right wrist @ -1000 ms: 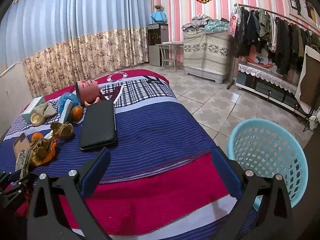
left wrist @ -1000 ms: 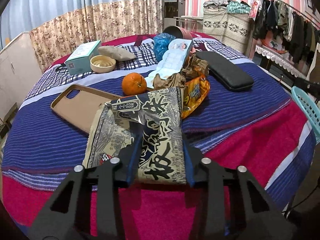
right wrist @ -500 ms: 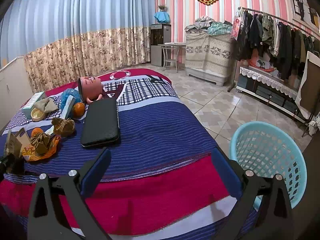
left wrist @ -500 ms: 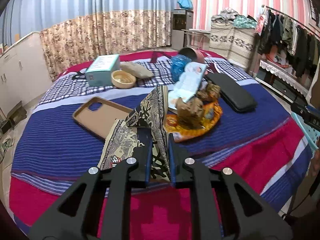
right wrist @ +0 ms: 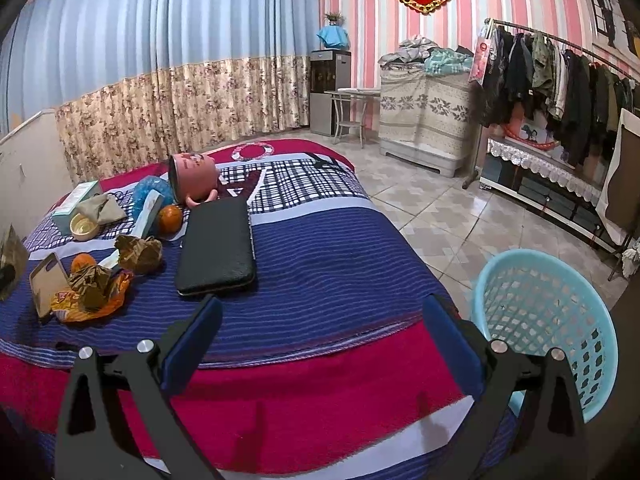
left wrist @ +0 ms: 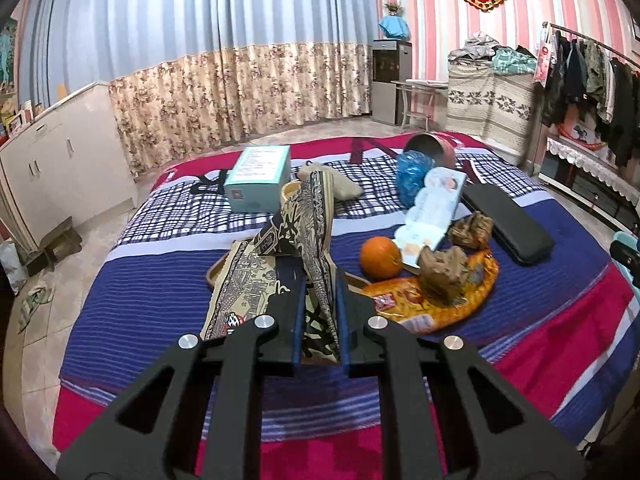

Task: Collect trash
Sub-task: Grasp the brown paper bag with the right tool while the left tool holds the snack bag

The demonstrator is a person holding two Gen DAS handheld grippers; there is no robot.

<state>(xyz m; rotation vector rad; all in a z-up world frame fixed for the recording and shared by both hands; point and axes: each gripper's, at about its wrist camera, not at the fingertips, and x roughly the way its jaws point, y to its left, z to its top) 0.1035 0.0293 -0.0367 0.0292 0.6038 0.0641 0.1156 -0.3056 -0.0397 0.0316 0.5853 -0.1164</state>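
My left gripper [left wrist: 319, 276] is shut on a black-and-cream printed snack bag [left wrist: 304, 232] and holds it folded up above the bed. An orange wrapper [left wrist: 444, 300] lies on the bed to the right with two crumpled brown paper balls [left wrist: 444, 268] on and beside it. In the right wrist view the wrapper [right wrist: 96, 300] and a paper ball [right wrist: 138, 254] lie at the left. My right gripper [right wrist: 320, 332] is open and empty over the bed's red edge. A light blue basket [right wrist: 548, 320] stands on the floor to its right.
On the bed are an orange [left wrist: 380, 258], a tan phone case [right wrist: 46, 284], a black case [left wrist: 508, 224], a teal box [left wrist: 260, 178], a small bowl [right wrist: 84, 226], a blue bag [left wrist: 414, 172], a pink pot [right wrist: 192, 178] and a white packet [left wrist: 432, 208]. Clothes rack [right wrist: 560, 80] at right.
My left gripper has closed on the snack bag and lifted it off the bed, and it has drawn back and up. The right gripper has barely moved.
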